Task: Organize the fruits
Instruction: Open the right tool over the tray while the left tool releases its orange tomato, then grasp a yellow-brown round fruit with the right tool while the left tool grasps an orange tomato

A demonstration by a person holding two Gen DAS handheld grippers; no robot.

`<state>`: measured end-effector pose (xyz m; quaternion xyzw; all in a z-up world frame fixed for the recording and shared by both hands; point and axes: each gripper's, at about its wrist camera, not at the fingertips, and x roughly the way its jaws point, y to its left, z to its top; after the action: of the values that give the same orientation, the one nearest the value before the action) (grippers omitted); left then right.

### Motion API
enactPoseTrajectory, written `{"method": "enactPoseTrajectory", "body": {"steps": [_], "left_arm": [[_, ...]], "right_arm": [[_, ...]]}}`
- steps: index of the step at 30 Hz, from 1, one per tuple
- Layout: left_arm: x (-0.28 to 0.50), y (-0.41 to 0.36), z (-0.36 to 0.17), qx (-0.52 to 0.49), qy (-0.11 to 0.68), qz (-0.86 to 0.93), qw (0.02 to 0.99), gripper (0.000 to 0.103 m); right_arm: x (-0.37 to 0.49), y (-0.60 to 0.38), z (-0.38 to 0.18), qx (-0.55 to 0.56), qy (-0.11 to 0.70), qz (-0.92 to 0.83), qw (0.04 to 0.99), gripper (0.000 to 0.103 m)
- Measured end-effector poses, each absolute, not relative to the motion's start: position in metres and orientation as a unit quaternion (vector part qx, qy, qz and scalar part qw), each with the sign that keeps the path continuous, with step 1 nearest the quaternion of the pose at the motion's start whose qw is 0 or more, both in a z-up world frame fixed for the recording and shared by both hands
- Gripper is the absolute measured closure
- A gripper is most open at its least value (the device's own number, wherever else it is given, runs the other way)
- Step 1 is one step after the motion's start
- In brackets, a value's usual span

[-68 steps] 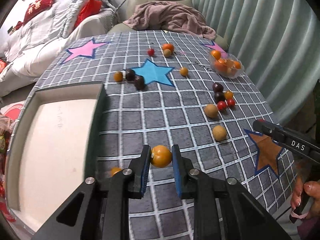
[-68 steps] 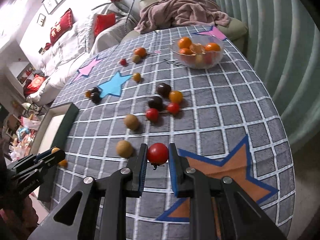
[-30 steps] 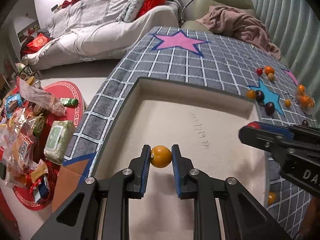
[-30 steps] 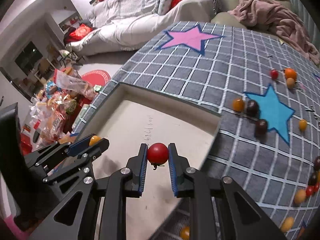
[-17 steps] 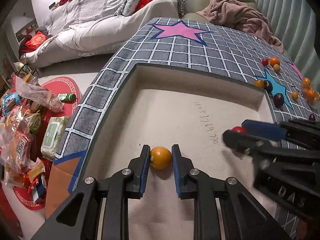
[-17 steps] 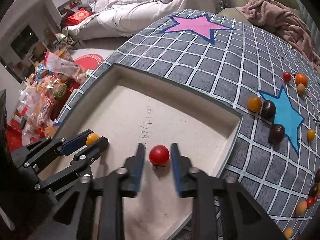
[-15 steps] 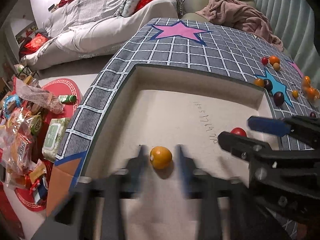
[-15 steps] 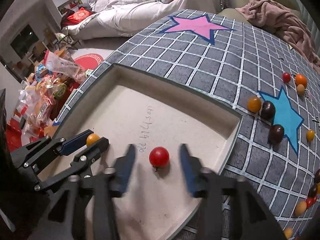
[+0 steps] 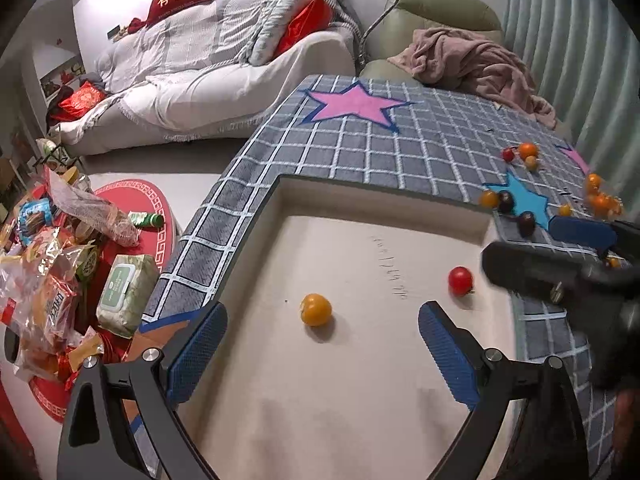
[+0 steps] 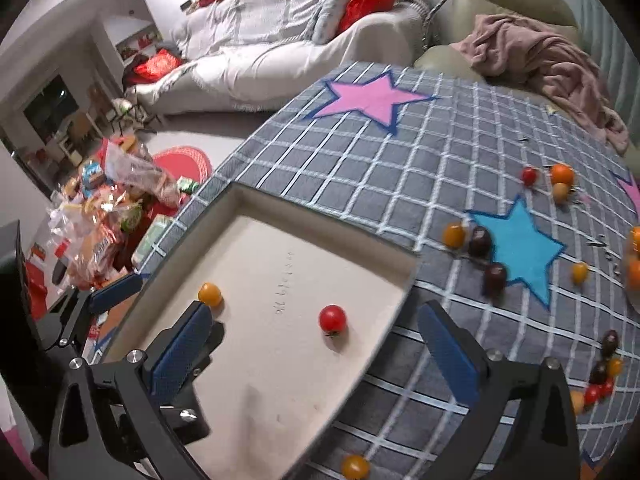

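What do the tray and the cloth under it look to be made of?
Tray: looks like matte beige card or foam board, flat and unglossy, with handwriting on its floor; uncertain. Cloth: woven or knitted grey fabric, visible textured weave, pale grid lines, stars.

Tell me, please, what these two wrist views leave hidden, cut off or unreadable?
- Handwritten marks on the shallow beige tray: too small to read in either view.
- Clear fruit bowl: cut by the right wrist view's edge; blurred in the left.
- Open right gripper: motion-blurred in the left wrist view, hiding the grey checked tablecloth behind.
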<state>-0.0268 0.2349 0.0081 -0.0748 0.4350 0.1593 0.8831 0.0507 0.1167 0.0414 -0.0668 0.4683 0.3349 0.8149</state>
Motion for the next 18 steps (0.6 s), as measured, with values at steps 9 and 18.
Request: {"method": "enactPoseTrajectory", "body": {"steps": [9,18], "left_arm": [[-0.050,0.178,0.035,-0.050,0.415,0.083,0.905,0.006],[-0.060,0.095,0.033,0.007,0.421,0.021,0.907,0.006]], "right_arm": [[0.045,0.036,0.056,-0.031,0.457,0.284,0.843,0.000],[0.033,-0.045,0.037,-0.002,0.479,0.231,0.847,0.000]]}}
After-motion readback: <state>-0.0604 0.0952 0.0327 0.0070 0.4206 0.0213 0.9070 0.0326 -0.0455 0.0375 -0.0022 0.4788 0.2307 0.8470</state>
